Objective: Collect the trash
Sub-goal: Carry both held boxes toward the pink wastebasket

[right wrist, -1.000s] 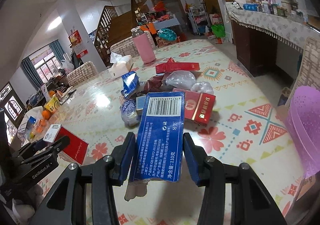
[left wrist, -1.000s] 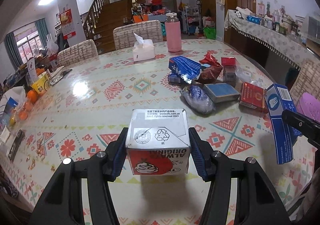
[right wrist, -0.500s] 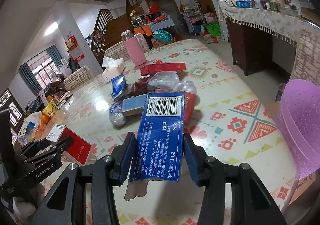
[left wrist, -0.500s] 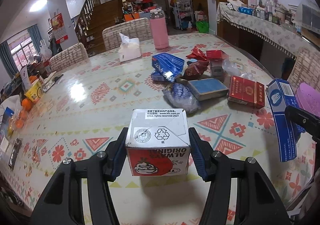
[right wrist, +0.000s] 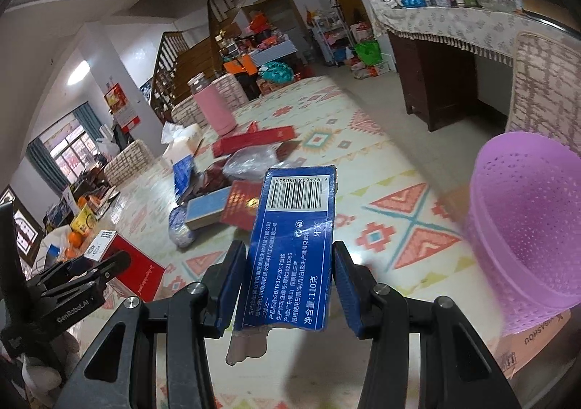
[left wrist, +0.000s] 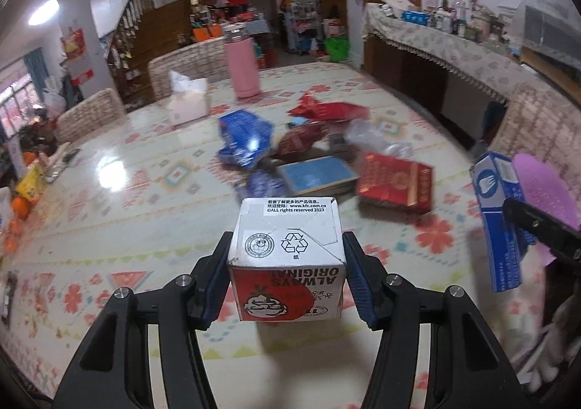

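Red-and-white carton (left wrist: 287, 260): I had it clamped between the pads of my left gripper (left wrist: 286, 272), lifted above the table (left wrist: 145, 213).
Blue box (right wrist: 294, 249): I held it squeezed lengthwise in my right gripper (right wrist: 288, 280), barcode end pointing away from me.
Purple basket (right wrist: 526, 220): it stood just right of the right gripper, past the table's edge.
Trash pile (left wrist: 319, 162): wrappers, a red pack and a blue box lay ahead of both grippers.
Pink flask (left wrist: 241, 64): it stood upright well beyond the pile.
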A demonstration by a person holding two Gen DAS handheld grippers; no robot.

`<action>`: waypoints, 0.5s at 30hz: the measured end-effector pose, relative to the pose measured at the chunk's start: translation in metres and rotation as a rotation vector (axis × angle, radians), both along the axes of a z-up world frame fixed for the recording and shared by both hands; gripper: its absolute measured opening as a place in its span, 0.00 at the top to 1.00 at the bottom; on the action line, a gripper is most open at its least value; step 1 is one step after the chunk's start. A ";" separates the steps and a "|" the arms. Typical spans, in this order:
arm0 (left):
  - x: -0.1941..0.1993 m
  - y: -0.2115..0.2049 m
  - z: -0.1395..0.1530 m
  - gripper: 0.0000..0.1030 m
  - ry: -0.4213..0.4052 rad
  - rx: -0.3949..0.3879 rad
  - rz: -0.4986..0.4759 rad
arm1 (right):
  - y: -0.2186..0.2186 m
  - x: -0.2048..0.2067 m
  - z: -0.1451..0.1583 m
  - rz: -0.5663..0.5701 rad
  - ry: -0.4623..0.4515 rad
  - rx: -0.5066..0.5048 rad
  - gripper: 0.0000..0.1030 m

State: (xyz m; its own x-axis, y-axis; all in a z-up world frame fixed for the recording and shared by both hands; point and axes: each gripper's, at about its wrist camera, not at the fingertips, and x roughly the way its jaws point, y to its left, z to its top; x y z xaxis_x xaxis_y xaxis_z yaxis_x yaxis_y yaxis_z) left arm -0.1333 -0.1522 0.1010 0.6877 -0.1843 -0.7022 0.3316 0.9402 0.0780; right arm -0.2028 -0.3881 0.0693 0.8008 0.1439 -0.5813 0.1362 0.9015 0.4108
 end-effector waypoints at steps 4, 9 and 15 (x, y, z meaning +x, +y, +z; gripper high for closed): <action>0.000 -0.015 0.012 0.45 0.015 -0.054 -0.050 | -0.019 -0.009 0.006 -0.028 -0.015 -0.002 0.50; -0.001 -0.037 0.030 0.45 0.015 -0.101 -0.118 | -0.048 -0.022 0.011 -0.080 -0.030 0.000 0.50; -0.003 -0.080 0.048 0.45 0.009 -0.121 -0.236 | -0.085 -0.039 0.016 -0.158 -0.039 -0.016 0.49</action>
State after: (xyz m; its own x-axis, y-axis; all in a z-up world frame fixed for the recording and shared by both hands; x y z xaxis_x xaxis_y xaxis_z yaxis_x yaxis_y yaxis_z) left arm -0.1361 -0.2318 0.1492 0.6095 -0.4217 -0.6713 0.5430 0.8390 -0.0340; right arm -0.2414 -0.4730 0.0853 0.8349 0.0056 -0.5504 0.2607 0.8766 0.4044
